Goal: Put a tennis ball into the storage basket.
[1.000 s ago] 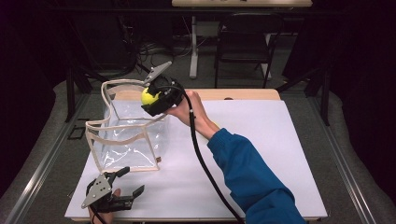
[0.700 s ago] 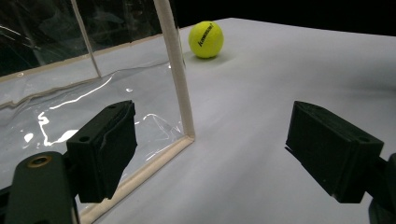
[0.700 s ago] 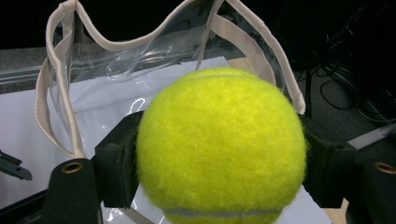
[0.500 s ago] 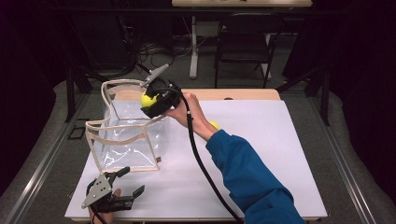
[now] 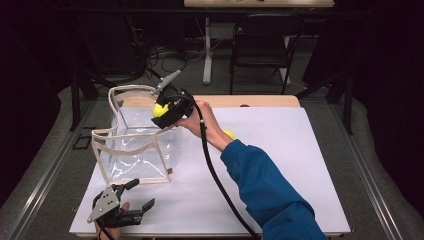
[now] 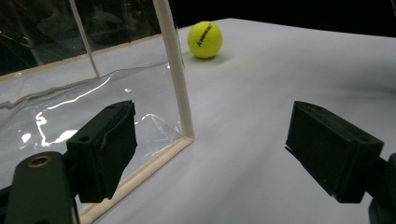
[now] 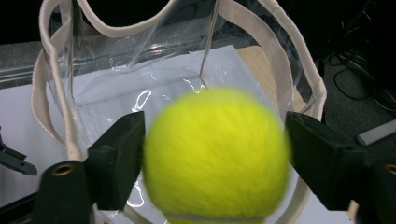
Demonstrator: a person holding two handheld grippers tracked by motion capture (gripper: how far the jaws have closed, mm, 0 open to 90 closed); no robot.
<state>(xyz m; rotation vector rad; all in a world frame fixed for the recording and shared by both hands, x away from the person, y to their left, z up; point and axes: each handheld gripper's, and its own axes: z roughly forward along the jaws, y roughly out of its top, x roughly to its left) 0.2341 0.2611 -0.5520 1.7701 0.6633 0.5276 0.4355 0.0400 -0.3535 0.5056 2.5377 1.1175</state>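
Two tennis balls in play: one ball (image 7: pixel 215 156) sits blurred between the jaws of the right hand-held gripper (image 5: pixel 167 111), above the open mouth of the clear bag (image 5: pixel 131 150) with its cream straps. Those jaws have just been opening, and in the right gripper view the right pad stands barely off the fuzz. The second ball (image 6: pixel 204 39) rests on the white counter (image 5: pixel 300 165) at the bag's three o'clock. Down at the bag's six o'clock, the left hand-held gripper (image 5: pixel 131 206) lies low, jaws spread wide on nothing.
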